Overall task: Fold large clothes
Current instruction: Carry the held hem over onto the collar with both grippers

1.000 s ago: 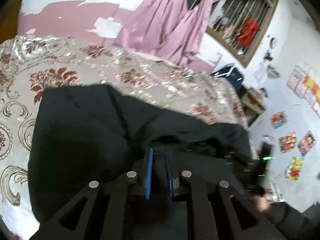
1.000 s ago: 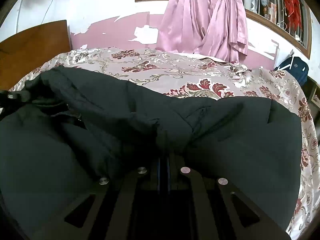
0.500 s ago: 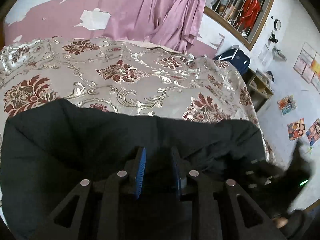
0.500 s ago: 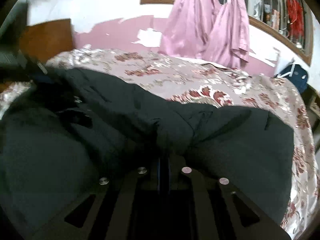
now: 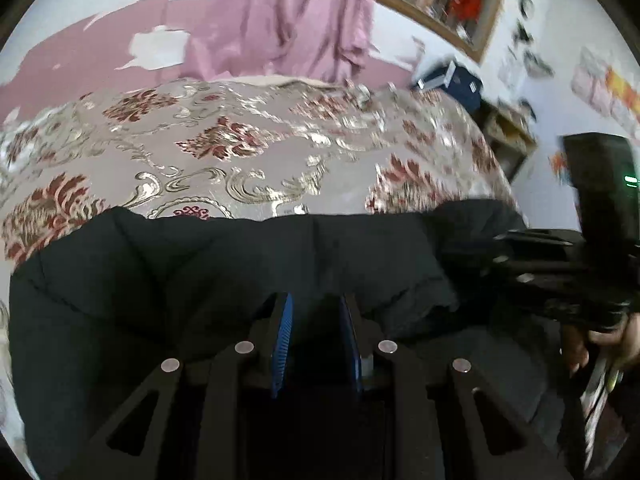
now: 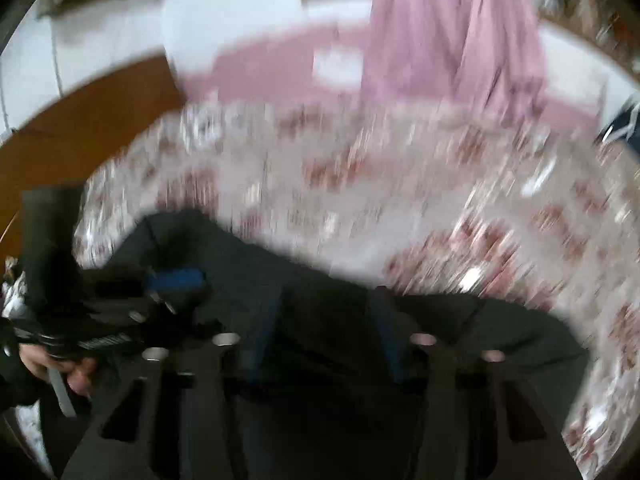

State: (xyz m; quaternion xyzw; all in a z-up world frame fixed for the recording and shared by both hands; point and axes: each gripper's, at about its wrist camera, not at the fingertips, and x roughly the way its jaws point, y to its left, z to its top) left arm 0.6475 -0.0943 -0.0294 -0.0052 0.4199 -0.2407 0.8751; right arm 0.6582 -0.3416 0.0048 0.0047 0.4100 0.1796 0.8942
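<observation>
Black padded jacket (image 5: 224, 276) is lying folded across the near side of the bed, filling the lower half of both wrist views, its far edge running straight across mid-frame in the left view. Floral bedspread (image 5: 248, 152) in silver and dark red is showing bare beyond it, up to the pink-and-white wall (image 5: 80, 60) where a pink curtain (image 5: 288, 20) is hanging at top centre. Left gripper (image 5: 316, 308) is sitting low centre in its own view, blue-padded fingers (image 5: 283, 336) standing a little apart with a bump of black fabric rising between them; whether the pads are pinching it, cannot tell. In the right view the left gripper (image 6: 172, 280) is showing at lower left over the jacket, a hand (image 6: 60, 364) wrapped on its handle. Right gripper (image 6: 324, 312) is at lower centre of its heavily blurred view, jaws opening, jacket cloth lying under and between the fingers, pads looking clear of it. In the left view the right gripper (image 5: 472, 256) is poking in from the right edge, tips near the jacket's right corner, a hand (image 5: 600, 340) gripping it lower right. Wooden headboard (image 6: 80, 120) is showing at left in the right view
</observation>
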